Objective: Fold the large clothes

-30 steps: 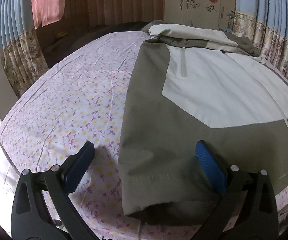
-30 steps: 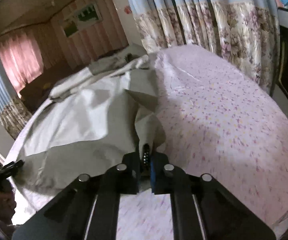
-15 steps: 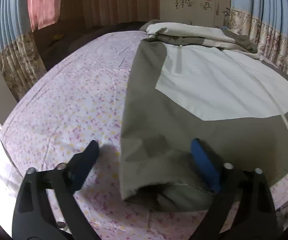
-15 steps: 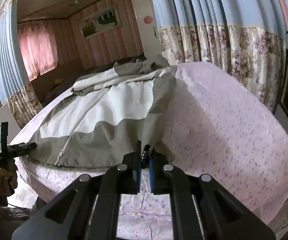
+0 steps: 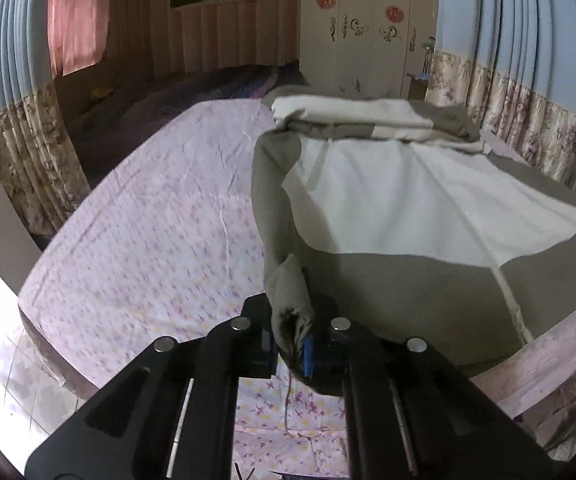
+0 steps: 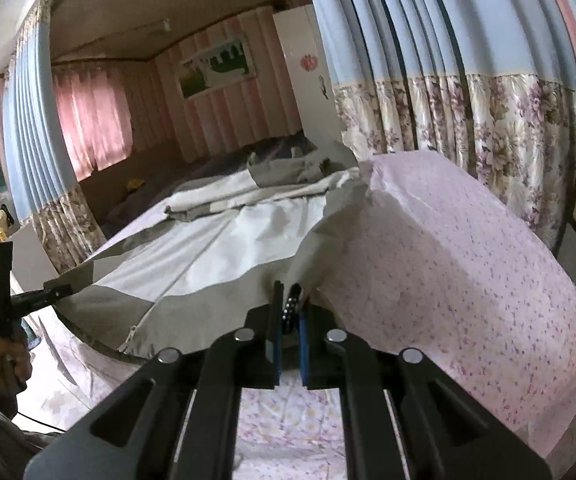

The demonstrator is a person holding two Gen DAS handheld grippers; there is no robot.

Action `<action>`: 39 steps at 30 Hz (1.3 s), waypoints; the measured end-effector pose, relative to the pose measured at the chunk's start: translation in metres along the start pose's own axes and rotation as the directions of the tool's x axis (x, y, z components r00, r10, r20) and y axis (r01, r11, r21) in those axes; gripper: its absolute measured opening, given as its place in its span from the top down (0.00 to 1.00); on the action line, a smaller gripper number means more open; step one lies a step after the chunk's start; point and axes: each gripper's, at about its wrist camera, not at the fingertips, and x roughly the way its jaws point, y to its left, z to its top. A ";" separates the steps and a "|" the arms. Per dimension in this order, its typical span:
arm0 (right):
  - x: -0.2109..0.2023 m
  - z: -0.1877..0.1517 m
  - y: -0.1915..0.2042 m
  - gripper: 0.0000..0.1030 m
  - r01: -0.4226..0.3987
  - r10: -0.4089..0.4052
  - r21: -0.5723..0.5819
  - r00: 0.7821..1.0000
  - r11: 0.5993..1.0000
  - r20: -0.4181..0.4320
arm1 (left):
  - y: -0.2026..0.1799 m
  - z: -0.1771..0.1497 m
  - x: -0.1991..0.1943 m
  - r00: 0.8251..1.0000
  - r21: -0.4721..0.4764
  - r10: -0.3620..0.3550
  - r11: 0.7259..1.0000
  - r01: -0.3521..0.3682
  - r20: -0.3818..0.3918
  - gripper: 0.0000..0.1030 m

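Observation:
A large olive-and-white jacket (image 5: 408, 200) lies spread on the bed with its zip running toward me. It also shows in the right wrist view (image 6: 224, 248). My left gripper (image 5: 294, 344) is shut on the jacket's near left hem corner, which bunches up between the jaws. My right gripper (image 6: 288, 320) is shut on the jacket's near right hem corner and holds it raised off the bed. The left gripper (image 6: 28, 300) also shows in the right wrist view at the far left, held by a hand.
The bed (image 5: 148, 232) has a pink floral sheet, seen too in the right wrist view (image 6: 468, 272). Floral curtains (image 6: 468, 128) hang close on the right. A white wardrobe (image 5: 368, 32) stands behind the bed. Tiled floor (image 5: 16, 384) lies at lower left.
My left gripper has closed on the jacket's left hem corner and lifted it. My right gripper, still shut on the other corner, has pulled back and up, stretching the hem.

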 end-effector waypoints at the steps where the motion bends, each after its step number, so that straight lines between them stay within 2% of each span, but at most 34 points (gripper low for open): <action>1: -0.001 0.002 0.001 0.95 -0.003 0.003 -0.006 1.000 1.000 0.004 | 0.000 0.003 -0.002 1.000 0.002 0.003 1.000 -0.003 0.003 0.93; 6: -0.014 0.011 0.010 0.95 -0.028 0.030 -0.035 0.999 0.999 0.035 | 0.002 0.017 -0.016 0.998 0.015 0.043 0.999 -0.044 0.042 0.93; 13: -0.016 0.038 0.019 0.95 -0.046 0.051 -0.067 0.996 0.997 0.078 | 0.013 0.045 -0.029 0.997 -0.004 0.018 1.000 -0.018 0.076 0.93; 18: 0.004 0.065 0.019 0.95 -0.050 0.056 -0.071 0.994 0.996 0.088 | 0.021 0.080 -0.021 0.995 -0.008 0.004 1.000 -0.003 0.100 0.93; 25: 0.034 0.107 0.017 0.95 -0.046 0.051 -0.038 0.989 0.998 0.136 | 0.009 0.144 0.000 0.988 0.014 0.035 0.999 -0.038 0.149 0.92; 29: 0.057 0.131 0.018 0.95 -0.037 0.043 -0.051 0.991 0.998 0.130 | -0.003 0.182 0.025 0.982 0.032 0.092 0.995 -0.099 0.163 0.91; 39: 0.120 0.187 0.018 0.95 0.015 -0.009 -0.047 0.992 0.999 0.123 | -0.033 0.260 0.080 0.977 0.056 0.087 0.993 -0.099 0.194 0.91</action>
